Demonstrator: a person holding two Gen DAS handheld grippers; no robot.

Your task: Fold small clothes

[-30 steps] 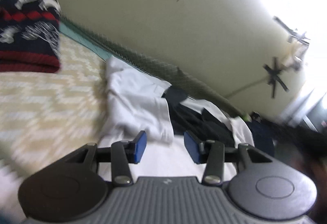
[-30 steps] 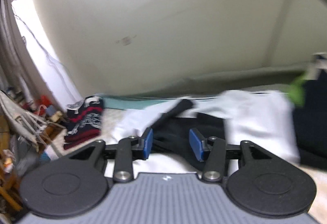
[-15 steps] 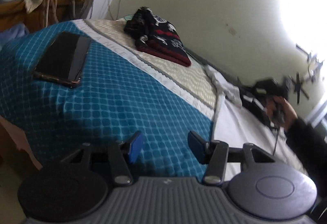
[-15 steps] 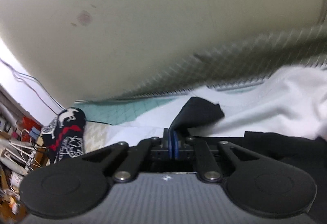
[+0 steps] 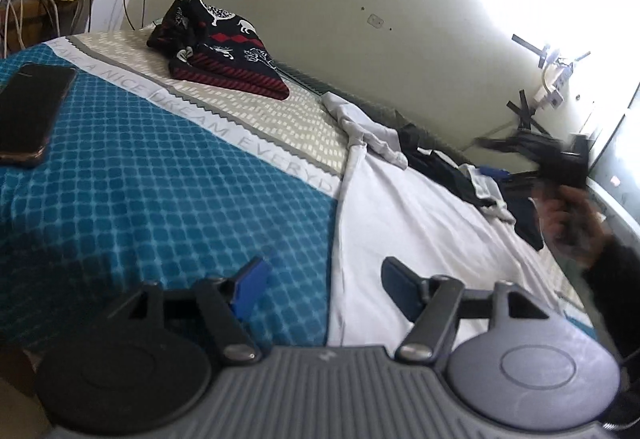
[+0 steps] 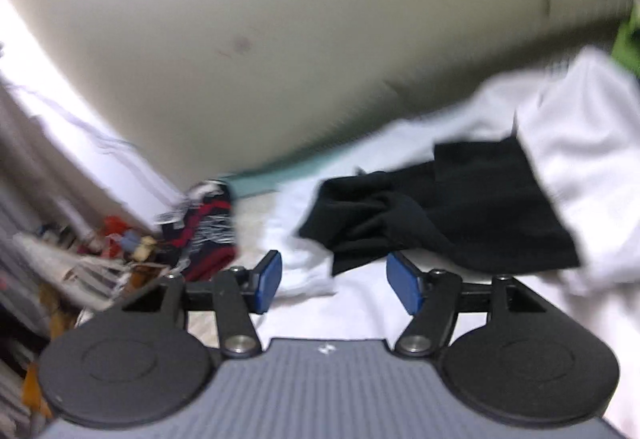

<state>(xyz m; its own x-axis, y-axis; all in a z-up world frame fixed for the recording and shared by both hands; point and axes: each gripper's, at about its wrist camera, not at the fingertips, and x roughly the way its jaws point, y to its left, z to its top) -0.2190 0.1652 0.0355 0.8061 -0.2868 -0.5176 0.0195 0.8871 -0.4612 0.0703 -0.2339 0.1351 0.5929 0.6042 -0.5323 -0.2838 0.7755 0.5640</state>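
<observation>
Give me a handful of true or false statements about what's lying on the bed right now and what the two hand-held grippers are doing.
1. A dark phone lies on the blue checked blanket. True.
2. The patterned knit sweater is spread flat across the white sheet. False: it sits bundled on the beige patterned cover, near the wall.
3. The right hand-held gripper is clamped on the black garment. False: its jaws are opening and nothing is between them; the garment lies just beyond.
4. The left hand-held gripper holds nothing. True.
5. White clothing lies beside the black garment. True.
</observation>
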